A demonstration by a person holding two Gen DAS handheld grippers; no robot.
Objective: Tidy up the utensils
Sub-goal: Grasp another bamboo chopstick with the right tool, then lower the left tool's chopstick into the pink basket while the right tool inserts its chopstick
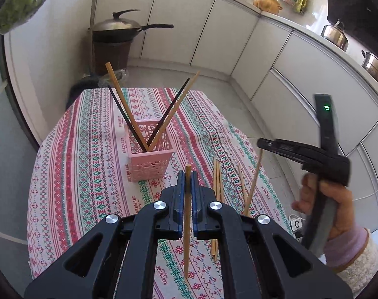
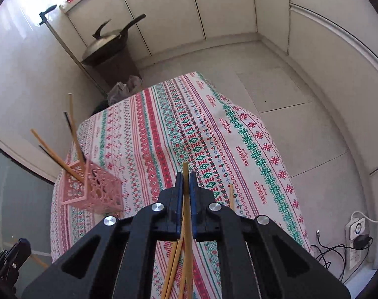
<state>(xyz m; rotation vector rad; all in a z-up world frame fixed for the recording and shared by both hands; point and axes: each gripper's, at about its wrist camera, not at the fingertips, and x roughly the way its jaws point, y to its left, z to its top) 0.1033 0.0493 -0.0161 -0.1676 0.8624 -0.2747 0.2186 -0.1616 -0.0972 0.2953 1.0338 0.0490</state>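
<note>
Patterned tablecloth (image 1: 89,174), pink basket (image 1: 149,159), right hand (image 1: 338,206) only in left view

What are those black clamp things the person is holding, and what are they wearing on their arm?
Each is a handheld gripper: the left gripper and right gripper have matte black angular linkage arms joined by round silver bolts, ending in slim jaws faced with blue pads. The right one's black handle carries a small green light. The sleeve is lilac with a fluffy cream cuff.
</note>
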